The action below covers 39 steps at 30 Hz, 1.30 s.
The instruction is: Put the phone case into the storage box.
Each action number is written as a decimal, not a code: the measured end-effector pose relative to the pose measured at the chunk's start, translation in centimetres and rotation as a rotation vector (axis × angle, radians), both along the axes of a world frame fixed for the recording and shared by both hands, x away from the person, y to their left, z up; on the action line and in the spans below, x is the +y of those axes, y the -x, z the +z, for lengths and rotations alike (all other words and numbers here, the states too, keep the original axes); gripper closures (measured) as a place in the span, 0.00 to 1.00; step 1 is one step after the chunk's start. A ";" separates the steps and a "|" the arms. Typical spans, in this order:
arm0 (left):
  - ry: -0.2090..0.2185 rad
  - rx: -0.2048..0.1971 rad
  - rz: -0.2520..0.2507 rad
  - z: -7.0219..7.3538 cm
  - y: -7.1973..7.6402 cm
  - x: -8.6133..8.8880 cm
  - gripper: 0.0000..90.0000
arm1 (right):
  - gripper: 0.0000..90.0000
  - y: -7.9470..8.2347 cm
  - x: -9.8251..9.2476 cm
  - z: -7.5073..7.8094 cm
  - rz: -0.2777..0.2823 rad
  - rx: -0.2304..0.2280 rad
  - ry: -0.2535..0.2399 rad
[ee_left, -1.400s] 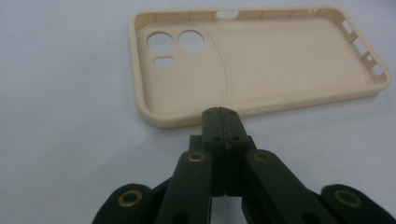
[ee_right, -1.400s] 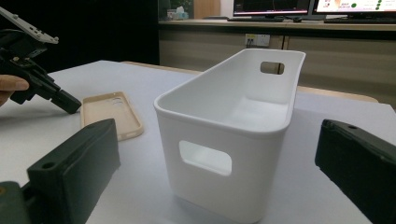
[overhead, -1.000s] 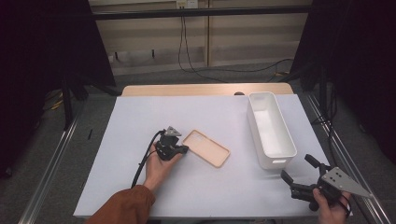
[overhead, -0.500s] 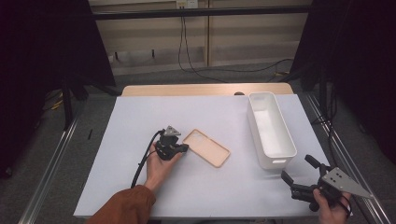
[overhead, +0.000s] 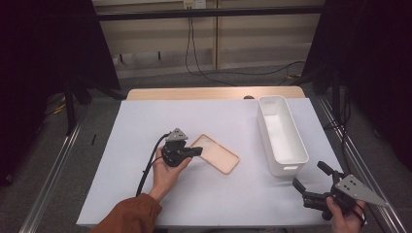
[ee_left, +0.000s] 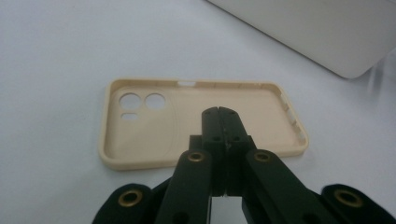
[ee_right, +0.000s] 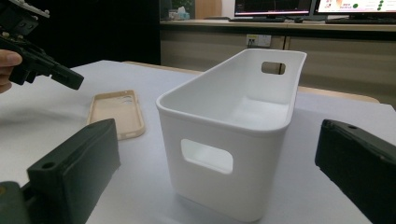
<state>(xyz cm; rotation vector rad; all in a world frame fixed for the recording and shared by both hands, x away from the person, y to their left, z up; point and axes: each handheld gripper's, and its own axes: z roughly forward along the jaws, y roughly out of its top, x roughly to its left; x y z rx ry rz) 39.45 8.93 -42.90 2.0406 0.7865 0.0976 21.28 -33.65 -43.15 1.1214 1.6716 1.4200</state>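
Phone case (overhead: 215, 154) lies flat on the white table cover (overhead: 121, 189), roughly mid-table, open side up, camera cut-outs toward the far-left end. Long axis runs diagonally, far-left to near-right. Nothing has it lifted; it rests fully on the cover.

Left gripper (overhead: 195, 151) sits at the case's left end, jaws clenched tight against each other with nothing between them. In the left gripper view the closed tips (ee_left: 219, 113) hang over the inside of the case (ee_left: 140, 135), over the near long wall. Can't tell whether the tips touch the case floor or hover just above. No grasp on it either way.

Right gripper (overhead: 311, 183) is near the table's near-right corner, jaws spread wide, released, holding nothing. It points at the near short end of the white bin (overhead: 283, 136), well short of it. In the right gripper view the bin (ee_right: 224, 140) stands upright between the two open jaws' lines of sight, handle slot facing the camera, inside looks empty as far as visible.

Bin stands along the right edge of the table, case well apart to its left.

Progress, my read: early. The job looks like getting the case into the bin. Nothing gripped, nothing moved into the bin. Left: open the left jaws, take a case wall, lift, carry right, drop in bin.
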 end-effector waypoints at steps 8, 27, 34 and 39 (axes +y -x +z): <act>-0.012 0.006 -0.040 0.0 -0.3 -2.3 1.00 | 0.00 -0.1 0.0 0.0 -0.001 0.000 0.003; -0.029 0.090 -0.090 -0.6 -2.4 -9.2 1.00 | 0.00 0.0 0.0 0.0 0.001 0.001 0.002; -0.058 0.094 -0.109 -0.9 -2.7 -11.4 1.00 | 0.00 0.0 -0.1 -0.1 0.006 0.000 0.001; -0.071 0.104 -0.125 -1.1 -2.8 -12.7 1.00 | 0.00 0.0 -0.1 0.0 0.009 0.000 0.001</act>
